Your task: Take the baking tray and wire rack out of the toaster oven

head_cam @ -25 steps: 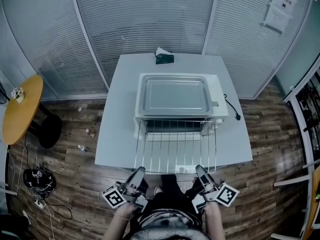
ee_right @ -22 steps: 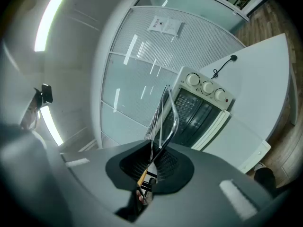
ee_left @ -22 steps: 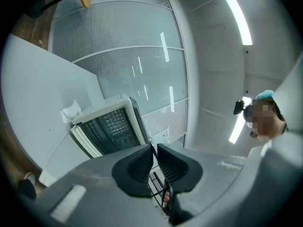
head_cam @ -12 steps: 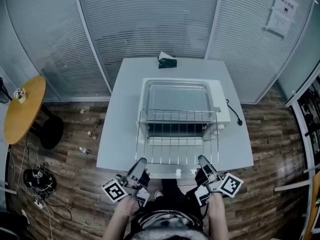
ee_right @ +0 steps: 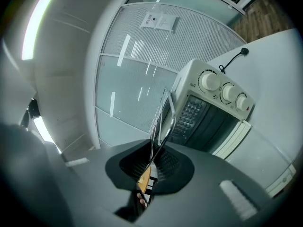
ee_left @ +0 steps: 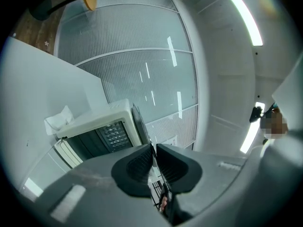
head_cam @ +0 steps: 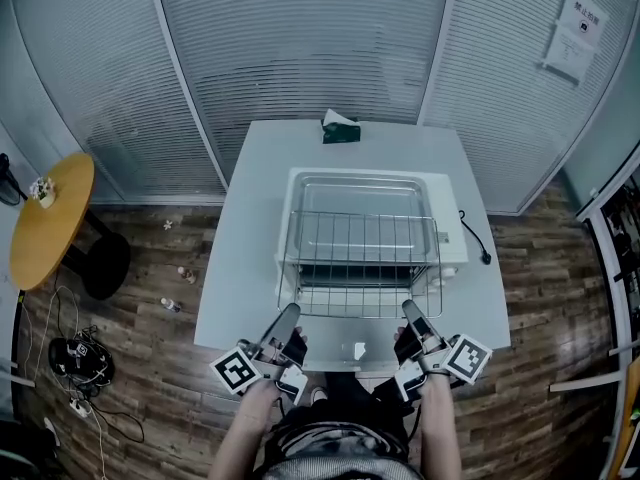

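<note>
Metal wire rack is clamped tight at its near corners by my left hand-held gripper and right hand-held gripper.

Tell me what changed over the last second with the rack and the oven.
The wire rack, gripped at its near edge by the left tool and right tool, rose from above the open door and moved in over the toaster oven. Unchanged: both grips, the baking tray on top of the oven, the open door.
</note>
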A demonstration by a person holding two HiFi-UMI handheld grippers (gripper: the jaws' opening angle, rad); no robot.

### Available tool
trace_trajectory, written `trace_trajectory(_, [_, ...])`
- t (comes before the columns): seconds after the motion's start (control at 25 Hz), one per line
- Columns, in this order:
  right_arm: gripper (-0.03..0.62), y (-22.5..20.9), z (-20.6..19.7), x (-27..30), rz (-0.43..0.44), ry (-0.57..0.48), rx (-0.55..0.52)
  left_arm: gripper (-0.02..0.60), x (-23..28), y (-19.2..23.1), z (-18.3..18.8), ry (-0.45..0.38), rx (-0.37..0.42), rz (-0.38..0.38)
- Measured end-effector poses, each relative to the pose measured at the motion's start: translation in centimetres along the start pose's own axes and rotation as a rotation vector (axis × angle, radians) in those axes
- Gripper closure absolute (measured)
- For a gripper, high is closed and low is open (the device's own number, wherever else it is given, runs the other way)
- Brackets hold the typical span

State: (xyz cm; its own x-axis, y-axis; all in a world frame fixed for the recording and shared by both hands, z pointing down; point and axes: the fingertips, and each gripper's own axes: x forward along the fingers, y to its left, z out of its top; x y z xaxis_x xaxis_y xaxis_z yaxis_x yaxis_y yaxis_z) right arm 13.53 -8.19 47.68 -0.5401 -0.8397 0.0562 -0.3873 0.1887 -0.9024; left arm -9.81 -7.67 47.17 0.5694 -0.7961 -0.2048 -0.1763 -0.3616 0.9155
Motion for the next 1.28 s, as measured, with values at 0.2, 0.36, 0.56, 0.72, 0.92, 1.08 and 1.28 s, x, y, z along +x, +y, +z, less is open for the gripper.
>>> trace_trajectory(0.2, [0.573,-0.4,1.8,2.2,-0.008,0.004,0.004,0.566,2.2,0.6,1.1,-0.002,0.000,0.010])
trace_trajectory(0.36, [0.567,-0.4,2.6,3.4,0.003,-0.002,0.003,0.566,3.6,0.9,2.0,-0.007,-0.005,0.006])
trace_trajectory(0.56, [0.553,-0.4,3.5,4.4,-0.003,-0.006,-0.037,0.565,4.9,0.9,2.6,-0.008,0.005,-0.006])
trace_trajectory(0.72, [0.536,0.5,3.8,5.0,0.050,-0.012,-0.028,0.558,5.4,1.2,3.0,-0.027,0.013,0.002])
trace_trajectory(0.92, [0.321,1.5,3.6,4.3,0.092,-0.001,-0.110,0.455,4.1,1.8,3.8,-0.091,0.055,0.050])
trace_trajectory(1.08, [0.261,0.6,2.8,2.1,-0.010,0.010,-0.281,0.375,2.0,1.1,4.7,-0.074,0.358,0.134])
trace_trajectory(1.28, [0.253,-0.5,2.9,0.1,-0.245,-0.010,-0.683,0.308,1.1,0.4,3.8,0.097,0.875,0.237])
